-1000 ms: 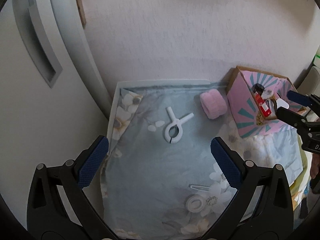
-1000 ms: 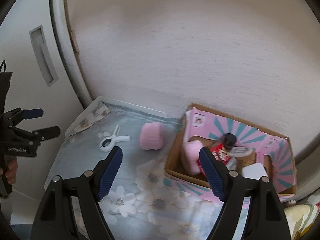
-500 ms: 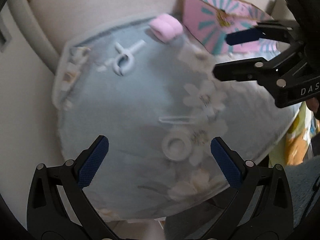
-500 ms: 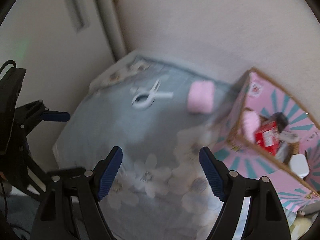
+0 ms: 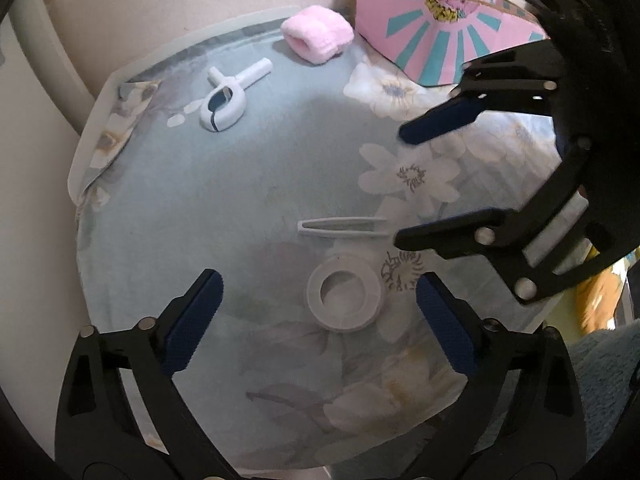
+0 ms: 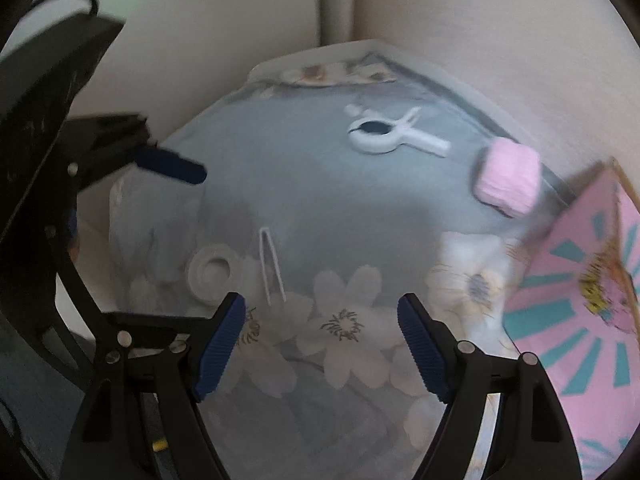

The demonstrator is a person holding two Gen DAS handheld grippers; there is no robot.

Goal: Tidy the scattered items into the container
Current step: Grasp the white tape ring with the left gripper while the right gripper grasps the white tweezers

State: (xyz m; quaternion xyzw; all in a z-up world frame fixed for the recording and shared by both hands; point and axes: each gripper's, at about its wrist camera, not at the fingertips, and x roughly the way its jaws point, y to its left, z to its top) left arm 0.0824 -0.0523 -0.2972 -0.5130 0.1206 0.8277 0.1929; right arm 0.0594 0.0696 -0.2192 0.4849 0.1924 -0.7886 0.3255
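Over the flowered blue bedsheet [image 5: 248,208] both grippers have dropped low and tipped downward; a moment ago they were held higher, looking toward the wall and the box. That puts the loose items within reach, so I judge the next pickup is about to start.

The left gripper [image 5: 318,312] hangs above the near part of the sheet with its fingers wide apart and just starting to draw in. A white tape ring [image 5: 345,297] lies flat between them, nearer the right finger, and neither pad touches it. Just beyond the ring lies a pair of white tweezers [image 5: 343,227].

The right gripper [image 6: 320,340] has come in from the right, its fingers moderately apart and closing, with only printed flowers between them. In the left camera its lower fingertip sits right at the tweezers' end, though I cannot tell whether it touches.

Farther off, toward the wall, a white spring clamp [image 5: 232,98] rests on the sheet, and a pink wristband [image 5: 318,38] lies just beside the pink and teal cardboard box [image 5: 432,40] at the far right. From this low angle the box's inside is hidden.

Four items are out on the sheet, none is held, so the tidying is not finished. The ring looks the likeliest first catch for the left gripper, the tweezers for the right.
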